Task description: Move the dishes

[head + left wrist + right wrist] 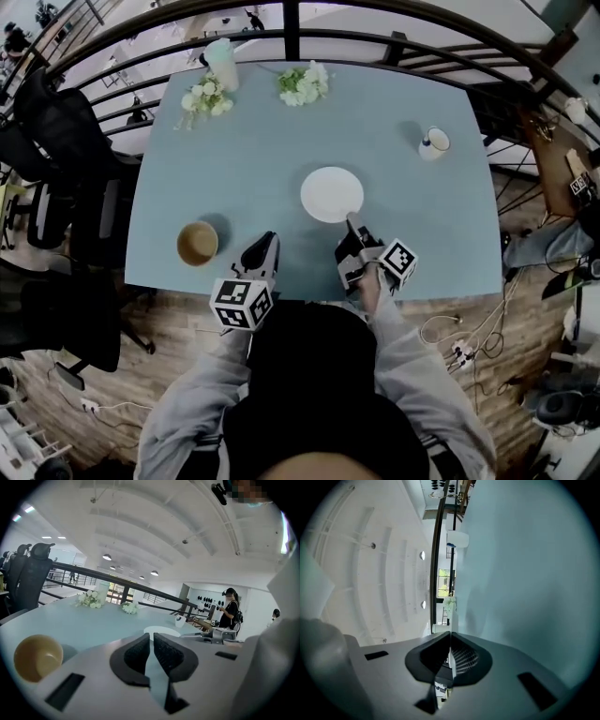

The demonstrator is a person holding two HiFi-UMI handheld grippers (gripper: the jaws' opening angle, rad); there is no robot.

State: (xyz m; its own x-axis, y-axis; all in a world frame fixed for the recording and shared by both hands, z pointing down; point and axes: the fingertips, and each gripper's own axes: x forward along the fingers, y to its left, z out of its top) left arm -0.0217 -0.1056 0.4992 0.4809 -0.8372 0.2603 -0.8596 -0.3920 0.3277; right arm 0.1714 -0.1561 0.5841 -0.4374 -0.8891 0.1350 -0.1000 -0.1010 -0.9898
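The right gripper [351,222], rolled on its side, is pinched shut on the near rim of the white plate [330,192], which sits mid-table with bare blue table [281,150] all round it. The left gripper [265,244] is closed on nothing by the near edge, with the tan bowl [197,244] just to its left. A white cup [434,142] and flowers [302,82] stand well off along the far side.

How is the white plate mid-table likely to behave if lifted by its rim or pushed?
The white plate looks rigid and smooth, so it probably keeps its shape but may slip in a rim pinch. It lies flat and low on the blue table, so a push would likely slide it, not tip it. Probably ceramic, so breakable.
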